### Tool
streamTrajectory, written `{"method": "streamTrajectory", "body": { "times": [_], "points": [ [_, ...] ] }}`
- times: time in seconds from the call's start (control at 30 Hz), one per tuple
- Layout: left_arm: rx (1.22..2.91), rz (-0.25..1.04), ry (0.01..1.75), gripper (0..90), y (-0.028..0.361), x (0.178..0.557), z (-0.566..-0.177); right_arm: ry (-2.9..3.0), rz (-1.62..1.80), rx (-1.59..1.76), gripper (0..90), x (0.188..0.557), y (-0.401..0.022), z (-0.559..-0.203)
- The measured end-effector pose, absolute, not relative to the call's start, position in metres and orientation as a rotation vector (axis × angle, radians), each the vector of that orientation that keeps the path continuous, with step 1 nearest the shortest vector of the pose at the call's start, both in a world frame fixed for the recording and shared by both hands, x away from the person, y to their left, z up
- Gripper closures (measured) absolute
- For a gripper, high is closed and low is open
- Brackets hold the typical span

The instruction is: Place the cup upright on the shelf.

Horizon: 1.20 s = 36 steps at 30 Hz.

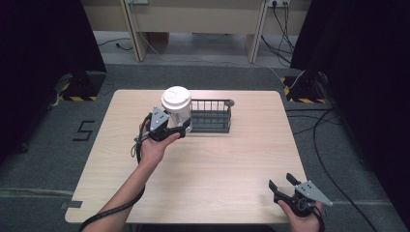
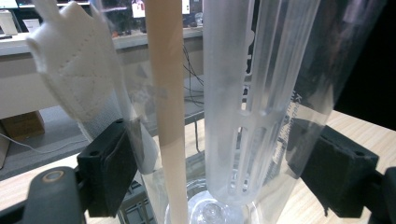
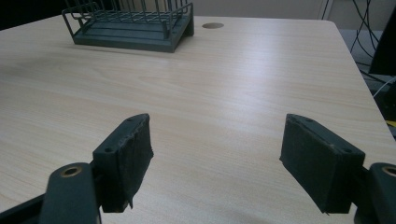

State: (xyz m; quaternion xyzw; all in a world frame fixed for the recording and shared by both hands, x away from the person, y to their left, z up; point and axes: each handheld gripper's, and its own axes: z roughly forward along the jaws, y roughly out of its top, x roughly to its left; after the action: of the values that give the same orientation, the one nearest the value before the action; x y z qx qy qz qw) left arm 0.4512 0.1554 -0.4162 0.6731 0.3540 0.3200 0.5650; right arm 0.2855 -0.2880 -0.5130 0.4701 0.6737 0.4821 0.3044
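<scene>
While the person's forearm reaches in from the near edge, the scene reads as follows.

Left gripper: held above the far left part of the table, its jaws clamped on the clear sides of a cup; in the left gripper view the black pads press the plastic wall from both sides.

Cup: a clear plastic cup with a white lid on top, lifted off the wood, just in front of the left end of the rack and overlapping it from above.

Inside the cup: seen in the left gripper view, a pale tan stick stands upright next to a frosted ribbed tube; a white quilted piece lies against the left outside wall.

Rack: a dark green wire basket, resting on the far middle of the table; the right gripper view has it at the far left.

Right gripper: near the front right corner, low over the wood, jaws spread wide apart with bare table between them, grasping nothing.

Distance between grippers: well apart, on opposite sides of the table.
</scene>
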Motion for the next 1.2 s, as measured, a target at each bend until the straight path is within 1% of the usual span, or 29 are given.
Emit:
{"method": "streamTrajectory", "body": {
  "times": [1.2],
  "points": [
    [1.582, 0.763, 0.824, 17.8, 0.134, 0.483, -0.396, 1.783, 1.285, 1.255, 25.3, 0.286, -0.288, -0.513]
  ]
}}
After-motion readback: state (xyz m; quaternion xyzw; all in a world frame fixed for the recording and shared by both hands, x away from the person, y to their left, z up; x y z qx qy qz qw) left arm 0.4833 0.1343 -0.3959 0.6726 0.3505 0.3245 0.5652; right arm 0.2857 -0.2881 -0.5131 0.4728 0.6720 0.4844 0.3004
